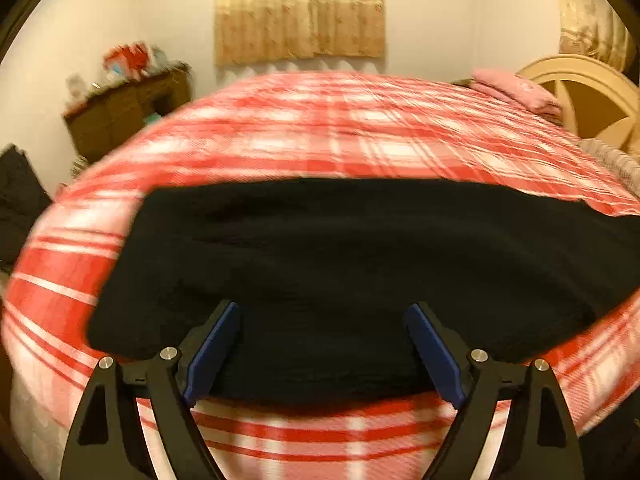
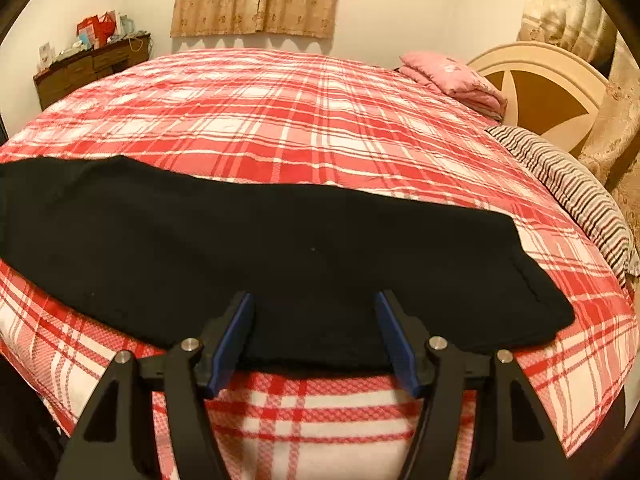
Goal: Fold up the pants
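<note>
Fingers [image 1: 216,344] of the left gripper [image 1: 322,350] and right gripper [image 2: 314,338] are standing wide, empty, over black pants [image 2: 280,248] lying flat on the bed [image 2: 280,120].

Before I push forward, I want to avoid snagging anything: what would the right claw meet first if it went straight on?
Most likely the black pants: their near edge lies between the open right claw fingers, spread on the plaid blanket. Depth is unclear, so contact height is a guess.
</note>
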`<state>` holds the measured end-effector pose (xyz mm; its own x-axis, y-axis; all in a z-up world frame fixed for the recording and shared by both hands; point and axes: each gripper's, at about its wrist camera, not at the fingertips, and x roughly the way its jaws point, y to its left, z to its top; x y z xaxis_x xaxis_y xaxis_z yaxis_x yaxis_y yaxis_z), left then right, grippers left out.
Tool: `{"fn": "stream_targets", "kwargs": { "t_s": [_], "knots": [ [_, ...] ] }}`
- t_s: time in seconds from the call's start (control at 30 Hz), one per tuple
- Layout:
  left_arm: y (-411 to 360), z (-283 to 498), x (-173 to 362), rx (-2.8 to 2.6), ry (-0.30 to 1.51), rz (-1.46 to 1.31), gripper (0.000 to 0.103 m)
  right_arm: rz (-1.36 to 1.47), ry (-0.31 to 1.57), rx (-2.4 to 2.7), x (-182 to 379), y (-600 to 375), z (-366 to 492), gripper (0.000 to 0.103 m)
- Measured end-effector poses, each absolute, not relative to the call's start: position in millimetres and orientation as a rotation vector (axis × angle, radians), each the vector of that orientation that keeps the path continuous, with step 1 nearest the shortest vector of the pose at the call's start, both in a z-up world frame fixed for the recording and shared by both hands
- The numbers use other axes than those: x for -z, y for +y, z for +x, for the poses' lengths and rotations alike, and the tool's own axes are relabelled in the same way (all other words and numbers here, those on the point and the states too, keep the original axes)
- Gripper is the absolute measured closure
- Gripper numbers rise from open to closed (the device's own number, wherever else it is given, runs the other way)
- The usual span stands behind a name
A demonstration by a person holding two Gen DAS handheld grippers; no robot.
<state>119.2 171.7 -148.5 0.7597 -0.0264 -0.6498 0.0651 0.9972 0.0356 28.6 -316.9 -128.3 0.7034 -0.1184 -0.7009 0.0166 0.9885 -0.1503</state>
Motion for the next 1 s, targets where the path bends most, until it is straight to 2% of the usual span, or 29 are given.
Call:
{"fn": "stream_targets", "kwargs": {
  "t_s": [0.2,0.33,0.47,0.73,0.93,1.0],
  "knots": [
    [220,119,142,-0.021,0.663,-0.056,0.016,-0.121,0.780,0.087,125,-325,25,0.037],
    [225,115,138,-0.043,0.631,-0.023,0.016,-0.074,0.740,0.126,114,-340,18,0.037],
    [238,108,125,-0.062,0.550,-0.078,0.016,0.138,0.673,0.154,96,-387,5,0.034],
    [257,116,149,-0.117,0.623,-0.111,0.016,0.491,0.642,0.271,100,-478,-16,0.028],
    [258,117,155,-0.117,0.625,-0.095,0.015,0.460,0.644,0.253,98,-470,-9,0.028],
    [255,117,157,-0.119,0.624,-0.075,0.014,0.450,0.644,0.229,101,-469,-2,0.033]
  ]
}}
